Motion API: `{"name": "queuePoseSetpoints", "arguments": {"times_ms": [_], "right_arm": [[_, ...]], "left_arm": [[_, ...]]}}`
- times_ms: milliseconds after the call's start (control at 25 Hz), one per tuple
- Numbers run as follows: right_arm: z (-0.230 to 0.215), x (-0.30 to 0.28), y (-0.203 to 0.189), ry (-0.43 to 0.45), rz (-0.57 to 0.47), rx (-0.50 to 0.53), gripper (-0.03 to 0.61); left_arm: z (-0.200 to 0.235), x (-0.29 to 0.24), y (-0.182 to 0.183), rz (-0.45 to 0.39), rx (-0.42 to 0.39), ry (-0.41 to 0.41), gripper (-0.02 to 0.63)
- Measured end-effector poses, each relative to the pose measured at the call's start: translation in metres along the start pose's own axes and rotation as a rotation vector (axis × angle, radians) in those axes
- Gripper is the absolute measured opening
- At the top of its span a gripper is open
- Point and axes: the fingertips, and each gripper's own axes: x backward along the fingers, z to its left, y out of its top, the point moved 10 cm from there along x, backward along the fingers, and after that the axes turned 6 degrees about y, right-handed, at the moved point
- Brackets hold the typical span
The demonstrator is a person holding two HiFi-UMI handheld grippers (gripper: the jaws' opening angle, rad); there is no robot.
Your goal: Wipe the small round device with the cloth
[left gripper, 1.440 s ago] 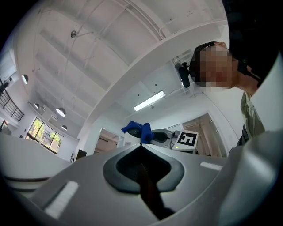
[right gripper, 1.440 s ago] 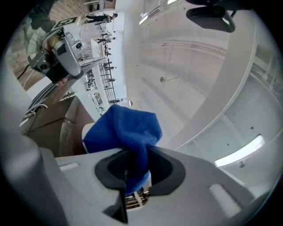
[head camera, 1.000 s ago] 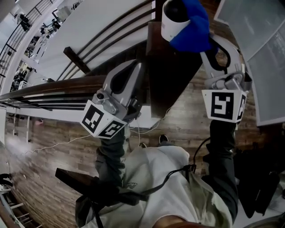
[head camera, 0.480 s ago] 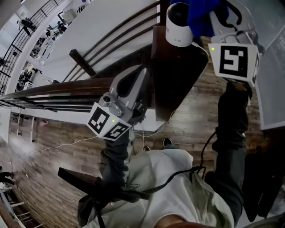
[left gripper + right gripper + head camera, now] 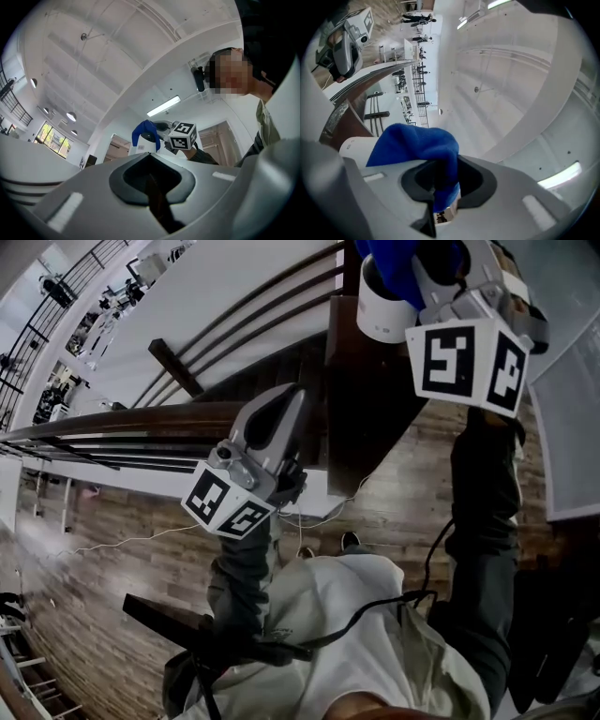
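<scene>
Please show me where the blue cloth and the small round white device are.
blue cloth (image 5: 417, 143), right gripper view, on its upper fold.
white device (image 5: 380, 315), head view, on its side wall.

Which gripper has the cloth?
The right gripper: its fingers are shut on the blue cloth, over the white device. The left gripper is shut on nothing.

A dark brown wooden table, narrow and long, runs away from the person. Only the white round device stands on it, upright at its far end. Below lies a plank floor, with a thin white cable trailing across it.
</scene>
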Motion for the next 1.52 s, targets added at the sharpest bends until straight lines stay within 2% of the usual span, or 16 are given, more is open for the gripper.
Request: {"name": "queuePoseSetpoints", "arguments": {"times_ms": [120, 240, 320, 520, 680, 960, 1040, 1160, 1240, 1320, 1400, 1440, 1520], "right_arm": [[0.005, 0.002, 0.015, -0.035, 0.007, 0.112, 0.071], [0.016, 0.008, 0.030, -0.093, 0.040, 0.276, 0.071], [0.024, 0.013, 0.040, -0.098, 0.023, 0.346, 0.071], [0.056, 0.020, 0.056, -0.023, -0.040, 0.421, 0.071], [0.076, 0.026, 0.048, 0.017, -0.055, 0.448, 0.071], [0.095, 0.065, 0.036, 0.218, -0.053, 0.265, 0.071], [0.096, 0.076, 0.031, 0.251, -0.055, 0.172, 0.071], [0.091, 0.098, 0.021, 0.275, -0.095, -0.027, 0.071], [0.084, 0.118, 0.017, 0.213, -0.187, -0.196, 0.071], [0.081, 0.142, 0.009, 0.101, -0.277, -0.421, 0.071], [0.088, 0.163, -0.004, -0.003, -0.322, -0.655, 0.071], [0.093, 0.171, -0.010, -0.039, -0.327, -0.739, 0.071], [0.101, 0.182, -0.017, -0.080, -0.316, -0.833, 0.071]], "left_arm": [[0.000, -0.003, -0.002, 0.001, 0.006, -0.005, -0.009], [0.000, -0.003, -0.002, 0.001, 0.012, -0.006, -0.009], [-0.001, -0.005, -0.002, 0.002, 0.017, -0.011, -0.009], [-0.003, -0.003, -0.002, -0.001, 0.019, -0.026, -0.009], [-0.005, -0.003, -0.001, 0.000, 0.015, -0.016, -0.009], [-0.013, 0.016, 0.007, 0.001, 0.002, 0.008, -0.009], [-0.012, 0.019, 0.007, 0.006, 0.004, 0.013, -0.009], [-0.011, 0.018, 0.003, 0.013, 0.014, 0.014, -0.009], [-0.013, 0.018, 0.000, 0.012, 0.027, 0.011, -0.009], [-0.016, 0.017, -0.004, 0.014, 0.042, 0.002, -0.009], [-0.019, 0.018, -0.010, 0.018, 0.056, -0.008, -0.009], [-0.021, 0.018, -0.013, 0.020, 0.063, -0.011, -0.009], [-0.022, 0.016, -0.018, 0.022, 0.078, -0.015, -0.009]]}}
